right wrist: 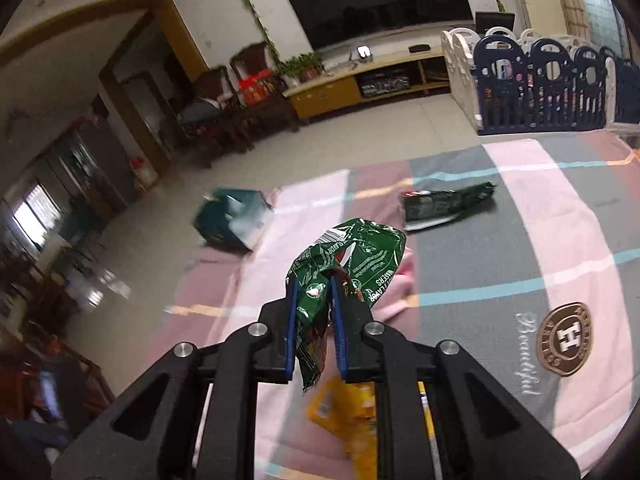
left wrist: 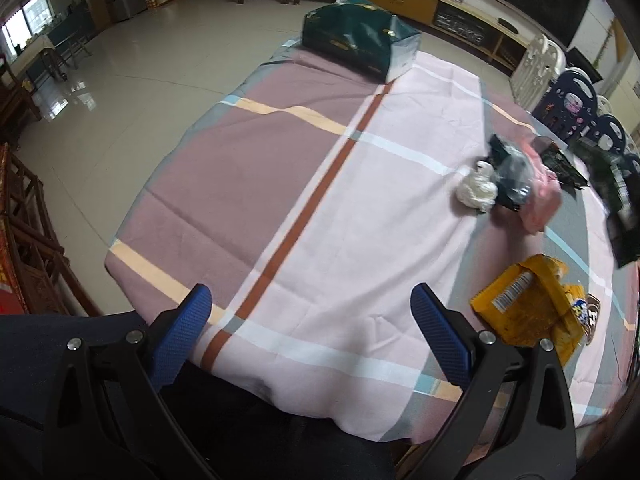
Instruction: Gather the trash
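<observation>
The right gripper [right wrist: 313, 280] has its jaws clamped on a crumpled green wafer wrapper [right wrist: 352, 260], held up above the tabletop [left wrist: 360, 220], which is covered w/ a pink, mauve and grey checked cloth [right wrist: 560, 220]. The left gripper [left wrist: 312, 308] hangs over the near edge of the cloth w/ its jaws wide apart and nothing between them. In the left wrist view, other trash lies on the right part of the cloth: a white crumpled paper ball [left wrist: 476, 188], touching a dark plastic bag [left wrist: 514, 176], and just beside it a pink bag [left wrist: 540, 200]; closer to the near edge is a flattened yellow snack box [left wrist: 528, 304]. In the right wrist view, a second green wrapper [right wrist: 444, 202] lies flat on a grey part of the cloth, well apart from the held one. A dark green gift bag [left wrist: 356, 40] stands at the far end of the tabletop. A round brown logo [right wrist: 566, 338] is printed on the cloth. Behind, there is a blue and white playpen fence [right wrist: 540, 88] and a yellow TV cabinet [right wrist: 360, 84].
</observation>
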A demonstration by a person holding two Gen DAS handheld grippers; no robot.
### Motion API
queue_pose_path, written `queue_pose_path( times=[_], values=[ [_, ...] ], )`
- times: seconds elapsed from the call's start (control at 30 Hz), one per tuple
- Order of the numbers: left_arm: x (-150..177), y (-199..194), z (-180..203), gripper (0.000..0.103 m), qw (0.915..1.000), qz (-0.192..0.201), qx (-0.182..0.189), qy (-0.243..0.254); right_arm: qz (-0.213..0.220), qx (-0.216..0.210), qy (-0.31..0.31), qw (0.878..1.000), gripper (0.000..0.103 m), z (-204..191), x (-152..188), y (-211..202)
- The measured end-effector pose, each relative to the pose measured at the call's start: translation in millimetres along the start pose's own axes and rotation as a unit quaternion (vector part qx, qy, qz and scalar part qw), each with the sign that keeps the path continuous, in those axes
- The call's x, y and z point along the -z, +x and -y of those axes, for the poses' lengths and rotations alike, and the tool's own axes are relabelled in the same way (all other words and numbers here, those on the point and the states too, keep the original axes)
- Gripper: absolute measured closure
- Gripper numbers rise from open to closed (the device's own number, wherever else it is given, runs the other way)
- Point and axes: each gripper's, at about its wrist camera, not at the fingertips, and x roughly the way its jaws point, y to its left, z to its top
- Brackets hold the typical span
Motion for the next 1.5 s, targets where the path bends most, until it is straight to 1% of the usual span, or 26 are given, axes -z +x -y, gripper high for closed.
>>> queue_pose_path(
  times=[0.1,0.17,0.23,0.33,0.5,0.53,0.57,0.6,0.67,0.73,0.8,0.87,0.9,0.93,0.97,1.0,1.03,1.07,1.1,1.2,1.27,1.33,1.4,1.43,1.47,1.5],
  values=[
    [-1,6,-12,0.004,0.9995,-0.013,-0.013,-0.027,-0.005,-0.056,0.028,0.998,0.087,-9,1,-3],
    [-2,8,-18,0.004,0.9989,-0.017,-0.021,-0.038,-0.023,-0.089,0.049,0.995,0.087,-14,8,6],
    [-3,8,-23,0.004,0.9983,-0.013,-0.033,-0.046,-0.042,-0.112,0.069,0.990,0.087,-15,18,18],
    [-4,7,-29,0.004,0.9974,-0.010,-0.042,-0.059,-0.077,-0.126,0.094,0.985,0.087,-16,37,35],
    [-6,8,-38,0.004,0.9956,-0.009,-0.058,-0.073,-0.124,-0.114,0.090,0.982,0.085,-20,65,45],
    [-6,9,-39,0.004,0.9955,-0.009,-0.059,-0.074,-0.140,-0.114,0.091,0.979,0.080,-19,70,45],
    [-6,9,-39,0.004,0.9954,-0.010,-0.060,-0.074,-0.154,-0.116,0.094,0.977,0.072,-18,73,45],
    [-7,10,-39,0.004,0.9954,-0.010,-0.061,-0.074,-0.163,-0.116,0.098,0.975,0.068,-16,76,44],
    [-7,10,-39,0.004,0.9954,-0.011,-0.060,-0.073,-0.169,-0.112,0.102,0.974,0.043,-11,78,36],
    [-6,11,-38,0.004,0.9955,-0.013,-0.058,-0.073,-0.155,-0.104,0.109,0.976,0.034,-3,79,20],
    [-6,12,-37,0.004,0.9959,-0.013,-0.050,-0.074,-0.137,-0.106,0.119,0.978,0.033,5,78,5],
    [-6,11,-32,0.004,0.9973,-0.011,-0.029,-0.066,-0.097,-0.099,0.132,0.981,0.033,18,77,-15],
    [-5,10,-28,0.004,0.9981,-0.010,-0.015,-0.059,-0.074,-0.086,0.131,0.985,0.033,23,76,-25],
    [-4,10,-22,0.004,0.9987,-0.010,0.005,-0.050,-0.051,-0.045,0.117,0.991,0.031,27,75,-34],
    [-3,10,-16,0.004,0.9987,-0.014,0.027,-0.040,-0.039,0.016,0.090,0.995,0.028,27,73,-37],
    [-1,10,-10,0.004,0.9982,-0.020,0.048,-0.029,-0.039,0.081,0.057,0.994,0.027,26,73,-36],
    [1,10,-3,0.004,0.9975,-0.026,0.063,-0.016,-0.055,0.134,0.025,0.989,0.027,26,75,-30],
    [3,10,3,0.004,0.9974,-0.027,0.067,-0.004,-0.078,0.151,0.006,0.985,0.027,27,78,-22],
    [4,9,6,0.004,0.9978,-0.022,0.062,0.005,-0.098,0.144,0.002,0.985,0.027,29,82,-15],
    [4,8,11,0.004,0.9985,-0.014,0.051,0.017,-0.129,0.127,0.003,0.983,0.027,30,93,-2],
    [4,11,9,0.004,0.9982,-0.020,0.056,0.008,-0.148,0.128,-0.001,0.981,0.027,29,100,8],
    [5,14,7,0.004,0.9975,-0.031,0.064,-0.001,-0.154,0.133,-0.002,0.979,0.027,26,106,13],
    [6,17,8,0.004,0.9972,-0.037,0.064,0.000,-0.150,0.130,-0.001,0.980,0.044,26,109,15],
    [7,18,9,0.004,0.9974,-0.038,0.062,0.004,-0.151,0.122,0.004,0.981,0.058,28,111,14],
    [7,18,9,0.004,0.9975,-0.037,0.060,0.007,-0.152,0.116,0.011,0.981,0.065,31,111,14],
    [7,17,10,0.004,0.9976,-0.035,0.060,0.008,-0.151,0.110,0.019,0.982,0.069,33,112,13]
  ],
)
